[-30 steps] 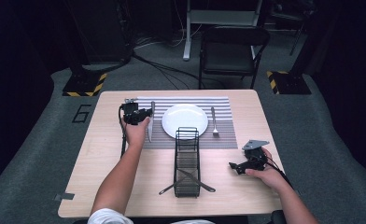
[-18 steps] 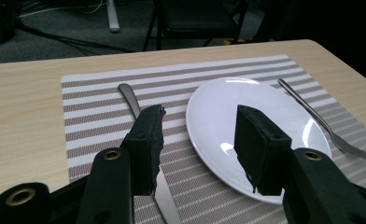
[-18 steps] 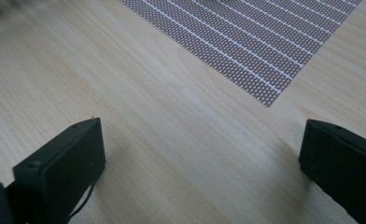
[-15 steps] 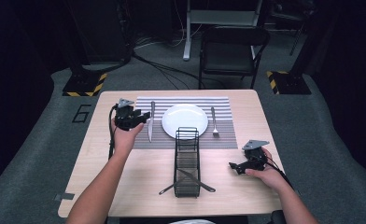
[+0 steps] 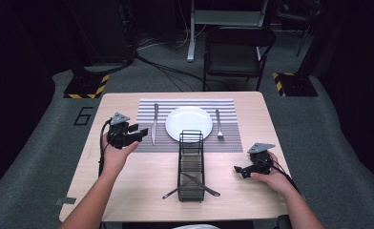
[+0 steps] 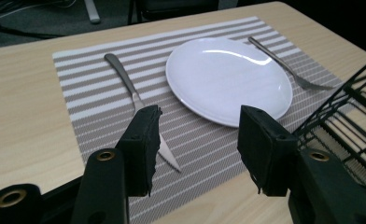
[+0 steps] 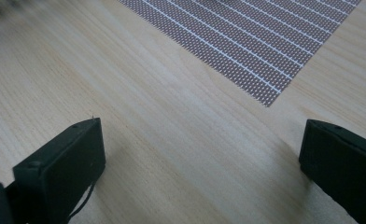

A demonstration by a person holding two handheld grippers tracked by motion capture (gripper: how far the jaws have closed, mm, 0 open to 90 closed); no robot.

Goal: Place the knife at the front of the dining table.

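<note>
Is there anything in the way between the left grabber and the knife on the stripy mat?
Nothing visible is in the way. The left gripper has open, empty jaws that have just been opening, and the knife lies flat on the placemat just ahead of them. The plate sits beside the knife, not between.

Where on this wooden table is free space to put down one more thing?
Bare wood lies left of the black wire basket, below the striped grey placemat, and between basket and right gripper. The mat is crowded: white round plate, metal knife, metal fork.
</note>
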